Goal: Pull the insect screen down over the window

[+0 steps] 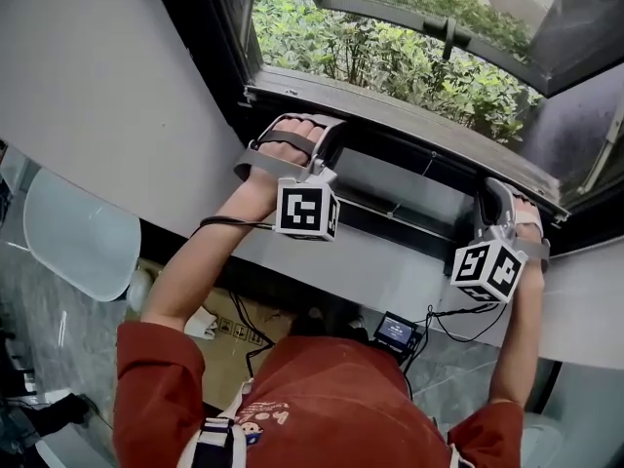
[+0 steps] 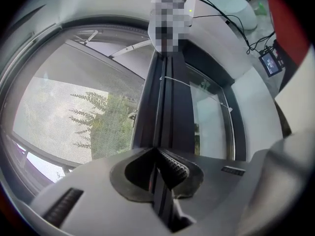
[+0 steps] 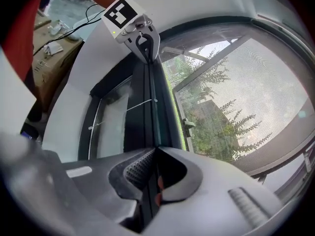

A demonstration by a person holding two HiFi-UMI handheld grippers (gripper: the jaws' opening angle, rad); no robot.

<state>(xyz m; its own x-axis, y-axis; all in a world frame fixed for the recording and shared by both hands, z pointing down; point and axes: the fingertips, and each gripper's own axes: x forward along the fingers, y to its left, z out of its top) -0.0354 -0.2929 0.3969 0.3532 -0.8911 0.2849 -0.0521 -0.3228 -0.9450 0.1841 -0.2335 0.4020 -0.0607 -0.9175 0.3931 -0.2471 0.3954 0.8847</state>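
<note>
"Both tongs gripping something?"

"Yes. The left tongs (image 2: 158, 156) and right tongs (image 3: 155, 156) are each clamped on the dark pull bar (image 2: 170, 107) of the insect screen (image 2: 74, 112), one near each end."

"And the screen?"

"Its mesh stretches from the bar across the window. The bar lies low by the sill (image 1: 390, 125)."

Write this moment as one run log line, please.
left tool: shut on screen bar | right tool: shut on same bar | mesh: stretched flat beside bar
</note>
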